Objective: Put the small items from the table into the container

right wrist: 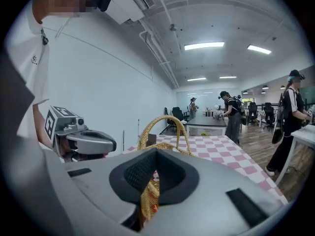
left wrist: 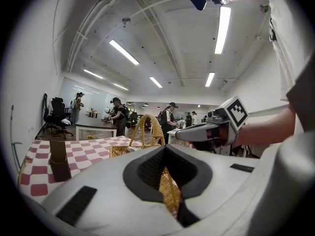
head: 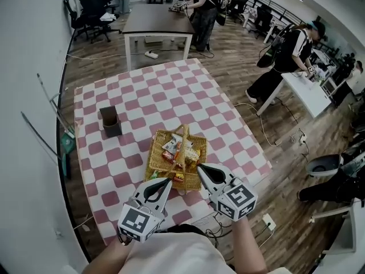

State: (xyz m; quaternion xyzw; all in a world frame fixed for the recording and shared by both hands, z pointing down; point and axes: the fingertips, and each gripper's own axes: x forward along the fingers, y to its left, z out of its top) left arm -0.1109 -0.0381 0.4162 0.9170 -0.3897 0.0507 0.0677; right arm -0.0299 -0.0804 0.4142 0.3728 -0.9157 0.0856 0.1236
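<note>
A wicker basket (head: 155,163) with a tall hoop handle stands on the pink-and-white checked table (head: 228,119), near its front edge. Several small packets (head: 178,150) in white, orange and red lie inside it. My left gripper (head: 169,181) hovers at the basket's near left corner, jaws together, nothing in them. My right gripper (head: 199,168) sits at the near right corner, shut and holding nothing. In the left gripper view the closed left gripper (left wrist: 165,147) points at the basket (left wrist: 123,150). In the right gripper view the right gripper (right wrist: 156,150) points at the basket's handle (right wrist: 165,123).
A dark brown cup (head: 110,121) stands on the table left of the basket. Beyond the table are a brown desk (head: 157,19), office chairs (head: 91,7) and a white desk (head: 308,93), with people standing at them. Cables lie on the wooden floor.
</note>
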